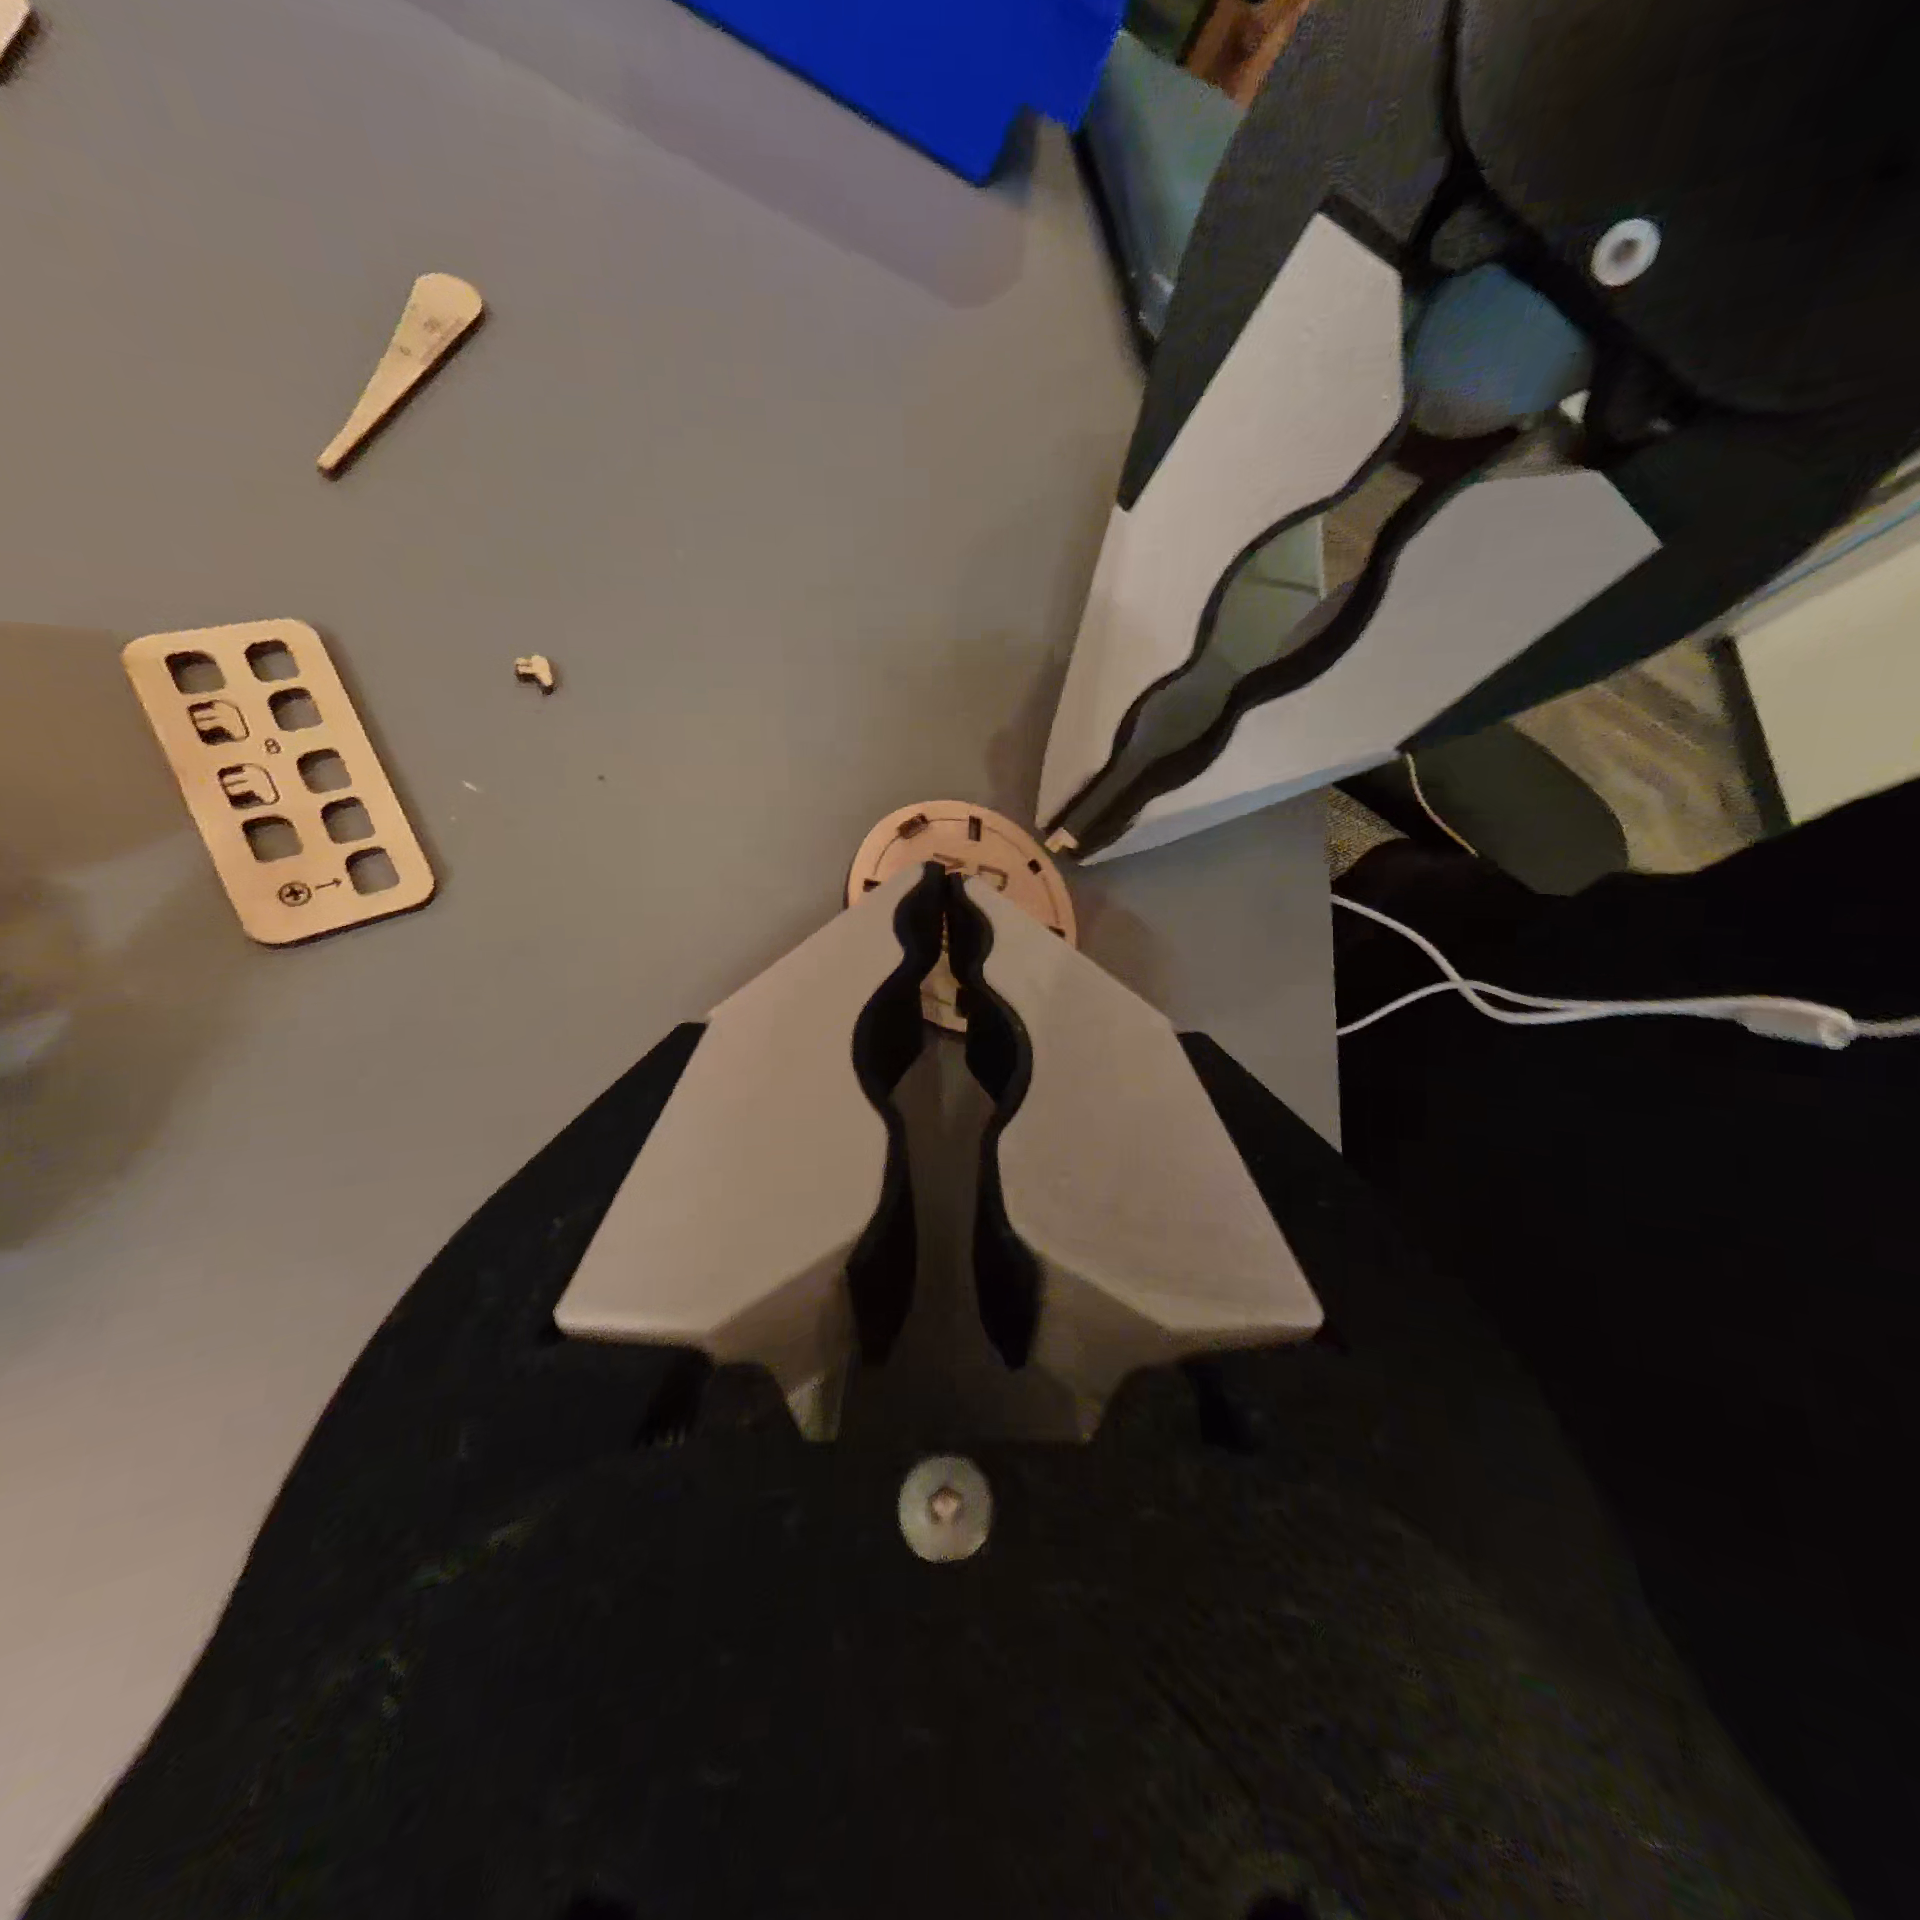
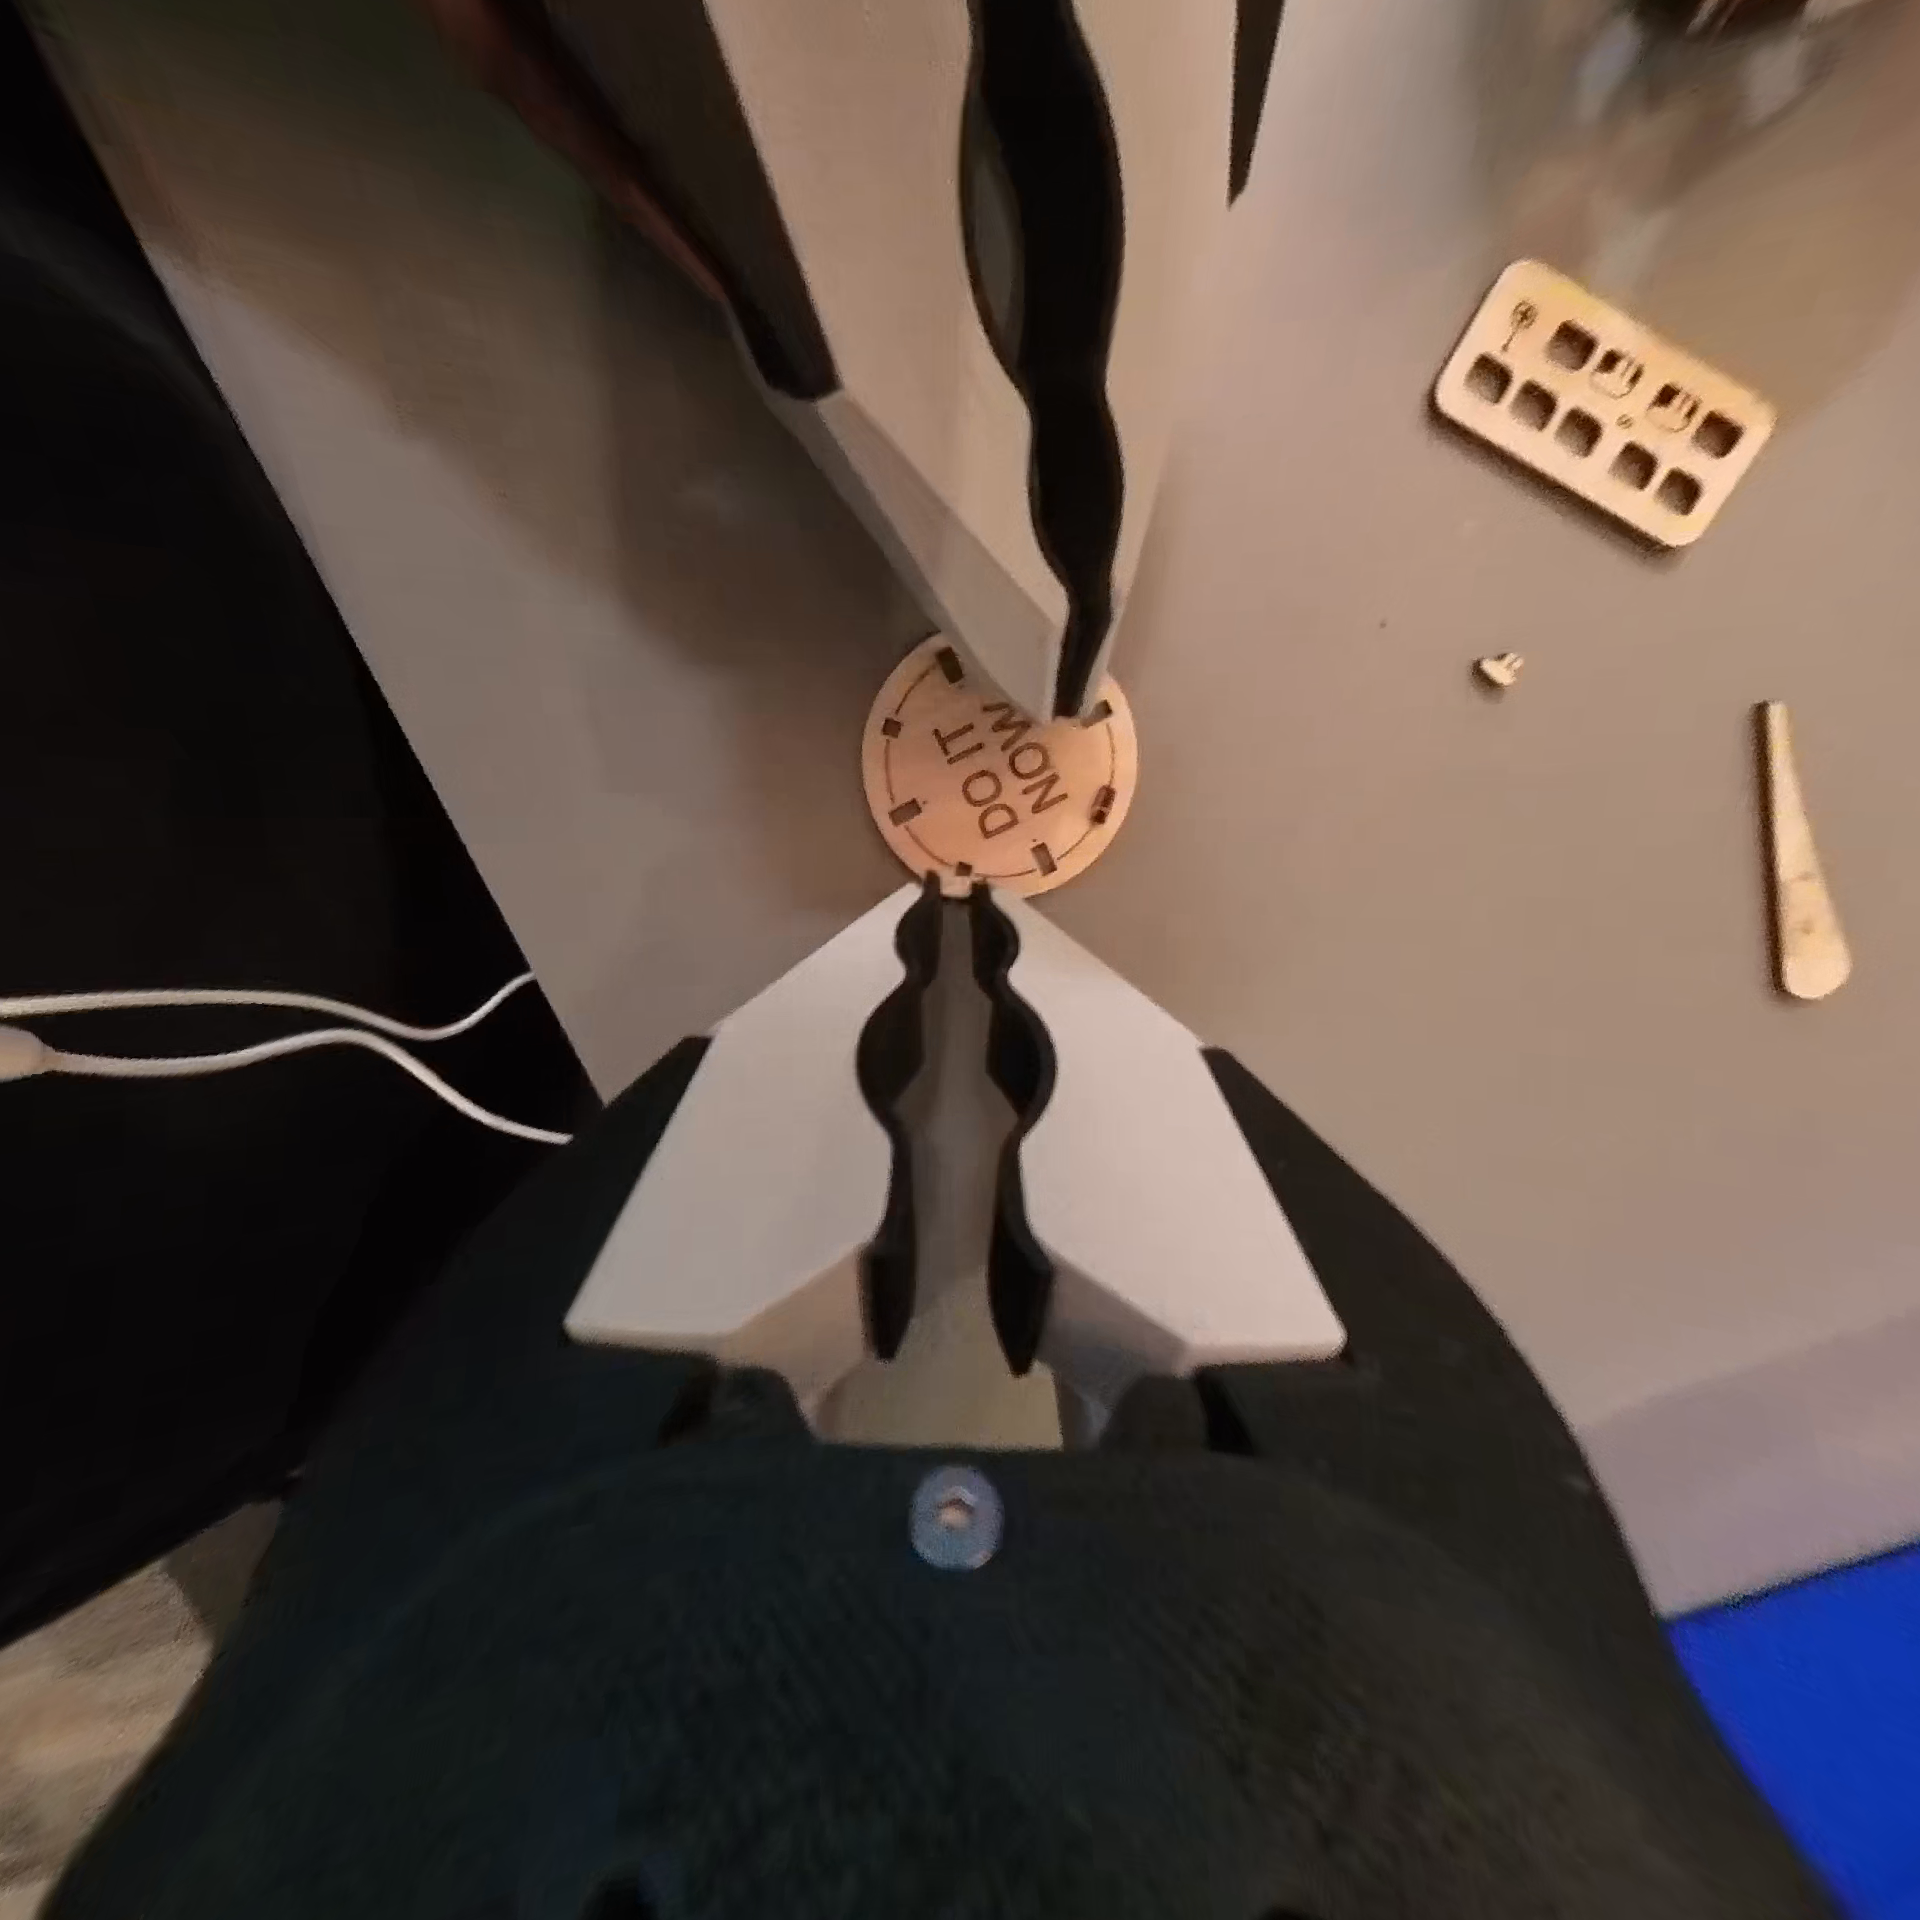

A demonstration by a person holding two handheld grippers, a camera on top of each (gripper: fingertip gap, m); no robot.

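A round wooden disc [image 1: 977, 831] with slots around its rim lies on the grey table [image 1: 675, 520]; it also shows in the right wrist view [image 2: 997, 779]. My left gripper [image 1: 940, 883] is shut, and its tips rest on the disc's top, as the right wrist view [image 2: 1081, 707] also shows. My right gripper [image 2: 951, 883] is shut on a small wooden peg [image 2: 951, 885] at the disc's near rim. The left wrist view shows the right gripper [image 1: 1065, 840] with the peg [image 1: 1062, 837] at its tips, beside the disc's edge.
A rectangular wooden sheet with cut-out holes [image 1: 272, 745] [image 2: 1626, 421], a loose small peg [image 1: 536, 673] [image 2: 1499, 668] and a tapered wooden piece [image 1: 405, 369] [image 2: 1803, 883] lie on the table. A blue box [image 1: 914, 62] stands at the back. A white cable [image 1: 1558, 1013] hangs past the table's edge. Less than 4 cm separates the two grippers' tips.
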